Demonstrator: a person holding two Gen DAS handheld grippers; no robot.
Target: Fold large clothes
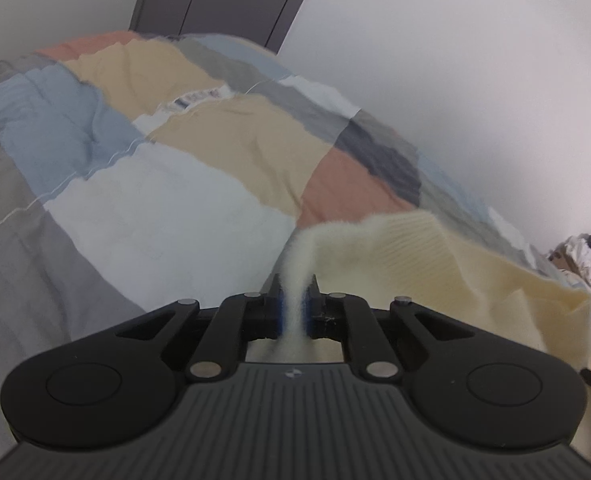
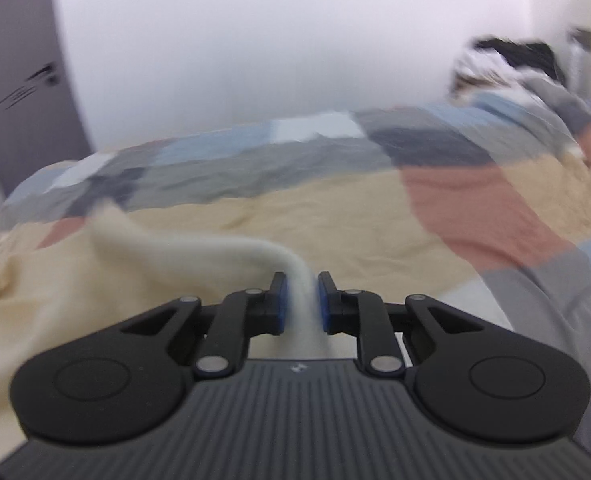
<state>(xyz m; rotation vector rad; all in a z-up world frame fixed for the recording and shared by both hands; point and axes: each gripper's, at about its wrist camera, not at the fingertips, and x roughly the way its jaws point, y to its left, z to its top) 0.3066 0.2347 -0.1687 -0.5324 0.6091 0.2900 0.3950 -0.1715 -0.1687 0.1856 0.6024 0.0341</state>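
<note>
Both tongs, left [image 1: 294,300] and right [image 2: 300,298], angled downward, pinch cream sweater [image 1: 435,256].

Cream ribbed knit garment [image 1: 435,256], rumpled on the patchwork bedspread [image 1: 155,208], edges pinched up at two points.

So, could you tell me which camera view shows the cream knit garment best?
The left wrist view: the cream knit garment is sharp there, its ribbing visible, pinched in the left gripper. The right wrist view shows it motion-blurred, a strip running into the right gripper.
</note>
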